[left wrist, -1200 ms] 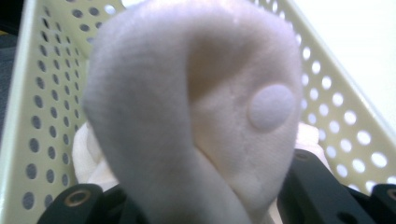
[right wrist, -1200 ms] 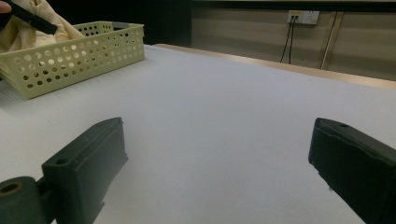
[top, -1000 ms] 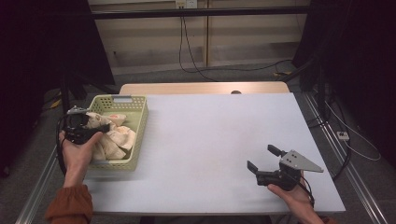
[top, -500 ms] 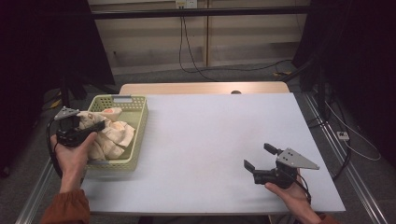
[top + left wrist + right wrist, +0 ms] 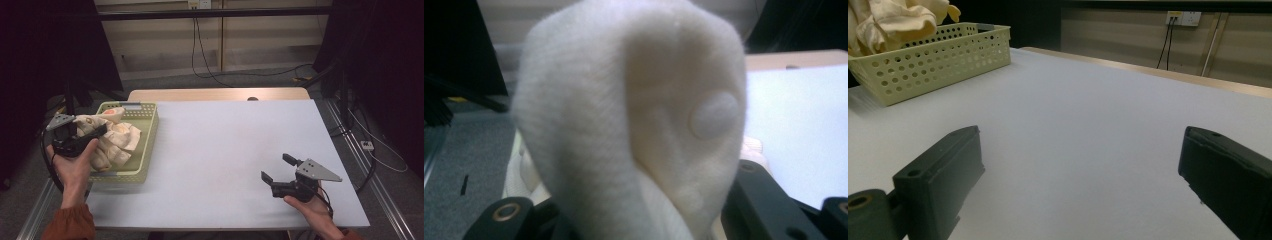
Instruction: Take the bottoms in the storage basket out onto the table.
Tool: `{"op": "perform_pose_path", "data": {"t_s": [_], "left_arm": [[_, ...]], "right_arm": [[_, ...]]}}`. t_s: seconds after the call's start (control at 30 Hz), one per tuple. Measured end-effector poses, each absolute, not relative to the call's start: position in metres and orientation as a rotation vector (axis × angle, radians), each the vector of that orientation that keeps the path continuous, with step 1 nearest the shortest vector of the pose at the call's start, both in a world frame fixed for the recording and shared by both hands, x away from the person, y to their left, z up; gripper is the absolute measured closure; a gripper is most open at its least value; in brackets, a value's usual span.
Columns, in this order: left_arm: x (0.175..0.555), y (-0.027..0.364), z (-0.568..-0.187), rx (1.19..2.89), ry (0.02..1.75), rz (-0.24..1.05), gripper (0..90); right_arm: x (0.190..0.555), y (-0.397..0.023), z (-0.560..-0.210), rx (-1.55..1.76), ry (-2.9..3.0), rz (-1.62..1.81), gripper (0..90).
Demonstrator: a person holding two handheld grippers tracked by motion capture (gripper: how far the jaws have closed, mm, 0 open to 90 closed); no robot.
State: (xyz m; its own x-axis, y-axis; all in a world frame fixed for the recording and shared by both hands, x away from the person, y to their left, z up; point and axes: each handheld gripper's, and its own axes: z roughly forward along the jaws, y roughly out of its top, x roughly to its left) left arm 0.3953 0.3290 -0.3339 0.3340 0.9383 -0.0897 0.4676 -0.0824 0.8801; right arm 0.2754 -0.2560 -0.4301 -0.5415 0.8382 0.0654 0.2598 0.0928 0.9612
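A pale green perforated basket (image 5: 145, 145) (image 5: 933, 60) stands at the table's left edge, heaped with cream cloth pieces (image 5: 117, 142) (image 5: 883, 20). My left gripper (image 5: 95, 132) is over the basket's left side, shut on one cream cloth piece (image 5: 634, 125), which bulges up between its jaws close to the camera. My right gripper (image 5: 279, 169) (image 5: 1080, 175) rests low over the bare white table (image 5: 230, 145) near the front right, open, with nothing between its jaws.
A wooden strip (image 5: 215, 94) runs along the table's far edge. Cables (image 5: 210, 55) hang down the back wall, and more cables (image 5: 370, 145) lie on the floor at the right. Metal rails (image 5: 387, 210) flank the table.
My left gripper has drawn left and slightly toward the person, lifting the cloth piece over the basket's left side. The right gripper has barely shifted.
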Motion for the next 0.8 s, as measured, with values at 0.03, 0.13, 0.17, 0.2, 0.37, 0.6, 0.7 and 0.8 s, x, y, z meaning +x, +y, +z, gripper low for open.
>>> {"op": "perform_pose_path", "data": {"t_s": [0.03,0.13,0.17,0.2,0.37,0.6,0.7,0.8], "left_arm": [[0.395,0.330,-0.333,1.691,1.270,0.653,67.0],[0.394,0.331,-0.332,1.672,1.274,0.657,67.0],[0.393,0.331,-0.331,1.668,1.273,0.664,67.0],[0.393,0.331,-0.330,1.663,1.271,0.670,67.0],[0.391,0.329,-0.327,1.633,1.260,0.696,67.1],[0.385,0.327,-0.320,1.603,1.224,0.715,67.1],[0.382,0.326,-0.318,1.582,1.193,0.747,67.1],[0.380,0.325,-0.316,1.571,1.186,0.768,67.2]], "right_arm": [[0.275,-0.256,-0.430,1.075,1.863,1.466,4.0],[0.275,-0.256,-0.430,1.076,1.862,1.465,4.0],[0.275,-0.256,-0.430,1.077,1.862,1.464,3.9],[0.275,-0.256,-0.430,1.077,1.864,1.463,3.9],[0.274,-0.257,-0.430,1.085,1.861,1.468,3.9],[0.274,-0.257,-0.430,1.081,1.861,1.469,3.9],[0.274,-0.257,-0.430,1.079,1.862,1.469,3.9],[0.274,-0.257,-0.430,1.079,1.862,1.470,3.9]]}}
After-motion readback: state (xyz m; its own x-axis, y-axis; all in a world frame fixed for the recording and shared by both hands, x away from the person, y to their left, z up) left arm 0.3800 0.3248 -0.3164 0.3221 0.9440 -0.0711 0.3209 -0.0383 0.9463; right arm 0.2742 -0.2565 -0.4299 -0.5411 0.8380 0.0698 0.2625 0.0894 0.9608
